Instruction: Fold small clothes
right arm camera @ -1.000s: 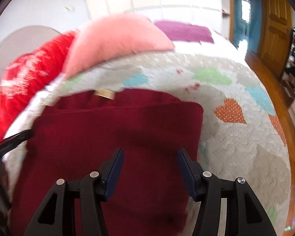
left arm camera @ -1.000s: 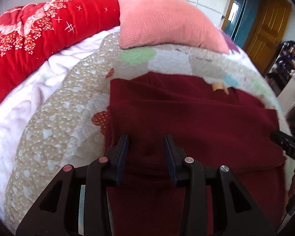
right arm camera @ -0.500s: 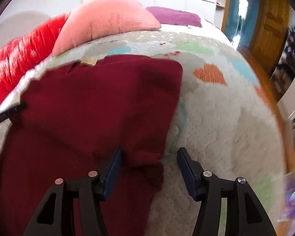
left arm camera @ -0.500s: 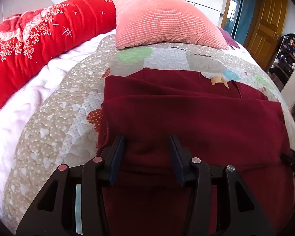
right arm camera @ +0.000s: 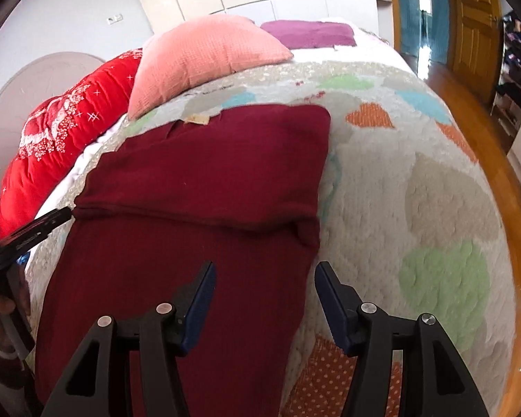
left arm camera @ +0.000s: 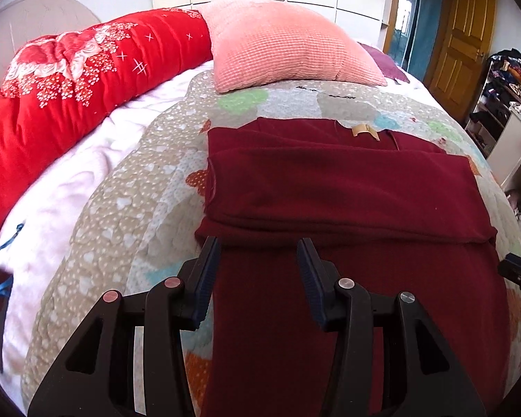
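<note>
A dark red garment (left arm camera: 347,187) lies flat on the quilt, its far part folded over in a layer, a tan label (left arm camera: 363,130) at its far edge. It also shows in the right wrist view (right arm camera: 208,180). My left gripper (left arm camera: 258,257) is open and empty, just above the garment's near left part, short of the fold edge. My right gripper (right arm camera: 264,278) is open and empty over the garment's near right edge. The right gripper's tip shows in the left wrist view (left arm camera: 517,274), and the left gripper's tip in the right wrist view (right arm camera: 38,229).
The heart-patterned quilt (left arm camera: 128,208) covers the bed. A pink pillow (left arm camera: 281,45) and a red floral duvet (left arm camera: 69,80) lie at the far side. A purple cloth (right arm camera: 309,33) lies behind the pillow. Wooden floor (right arm camera: 476,111) and doors are to the right.
Both grippers have drawn back toward me, off the folded layer, and sit nearer the garment's near part. The folded layer lies flat. Both stay open.
</note>
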Demonstrator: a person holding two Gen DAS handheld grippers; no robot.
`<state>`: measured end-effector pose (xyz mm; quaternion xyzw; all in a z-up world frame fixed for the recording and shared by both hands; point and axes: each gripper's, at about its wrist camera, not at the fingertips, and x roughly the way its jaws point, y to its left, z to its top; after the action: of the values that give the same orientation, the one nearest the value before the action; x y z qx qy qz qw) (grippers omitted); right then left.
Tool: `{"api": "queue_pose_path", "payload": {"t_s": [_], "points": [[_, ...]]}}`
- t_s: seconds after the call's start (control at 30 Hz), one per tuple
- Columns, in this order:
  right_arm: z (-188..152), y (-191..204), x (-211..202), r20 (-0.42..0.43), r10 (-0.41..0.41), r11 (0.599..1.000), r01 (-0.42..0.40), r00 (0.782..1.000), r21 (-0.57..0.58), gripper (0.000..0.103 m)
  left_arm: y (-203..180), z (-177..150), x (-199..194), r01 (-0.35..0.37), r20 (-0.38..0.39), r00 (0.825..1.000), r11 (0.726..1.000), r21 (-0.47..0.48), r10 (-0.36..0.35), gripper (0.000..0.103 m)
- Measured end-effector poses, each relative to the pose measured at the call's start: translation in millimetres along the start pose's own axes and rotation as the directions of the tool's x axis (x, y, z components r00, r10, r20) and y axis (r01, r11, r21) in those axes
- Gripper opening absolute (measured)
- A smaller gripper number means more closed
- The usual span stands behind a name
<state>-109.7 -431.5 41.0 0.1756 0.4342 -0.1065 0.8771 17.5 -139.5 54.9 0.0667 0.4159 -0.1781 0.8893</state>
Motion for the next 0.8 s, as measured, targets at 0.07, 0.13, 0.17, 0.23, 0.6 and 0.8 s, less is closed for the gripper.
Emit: {"api": "queue_pose_path", "payload": {"t_s": [0.07, 0.13, 0.17, 0.23, 0.6, 0.8], "points": [[1.1, -4.9, 7.3, 0.000, 0.008, 0.999, -0.008, 1.000, 0.036, 0.057, 3.4, -1.0, 1.0, 0.016, -0.017, 1.000, 1.000, -0.026, -0.017, 0.046], [3.9, -10.8, 14.3, 0.007, 0.006, 0.997, -0.006, 1.000, 0.076, 0.057, 10.7, -0.9, 3.4, 0.057, -0.027, 0.998, 0.995, -0.082, -0.059, 0.045], [5.9, -13.1, 17.5, 0.008, -0.004, 0.996, 0.003, 1.000, 0.091, 0.057, 13.3, -0.5, 4.6, 0.067, -0.029, 0.997, 0.992, -0.103, -0.070, 0.045], [9.4, -16.4, 22.0, 0.015, -0.016, 0.993, 0.014, 1.000, 0.116, 0.057, 17.9, 0.0, 8.0, 0.072, -0.046, 0.996, 0.988, -0.138, -0.079, 0.045], [-2.3, -17.9, -1.3, -0.010, -0.017, 0.997, 0.017, 1.000, 0.076, 0.057, 22.9, -38.8, -20.2, 0.066, -0.075, 0.995, 0.994, -0.091, -0.073, 0.045], [-50.0, -7.0, -38.0, -0.017, 0.016, 0.997, -0.015, 1.000, 0.070, 0.057, 18.6, -67.7, -41.0, 0.092, -0.079, 0.992, 0.992, -0.086, -0.099, 0.045]]}}
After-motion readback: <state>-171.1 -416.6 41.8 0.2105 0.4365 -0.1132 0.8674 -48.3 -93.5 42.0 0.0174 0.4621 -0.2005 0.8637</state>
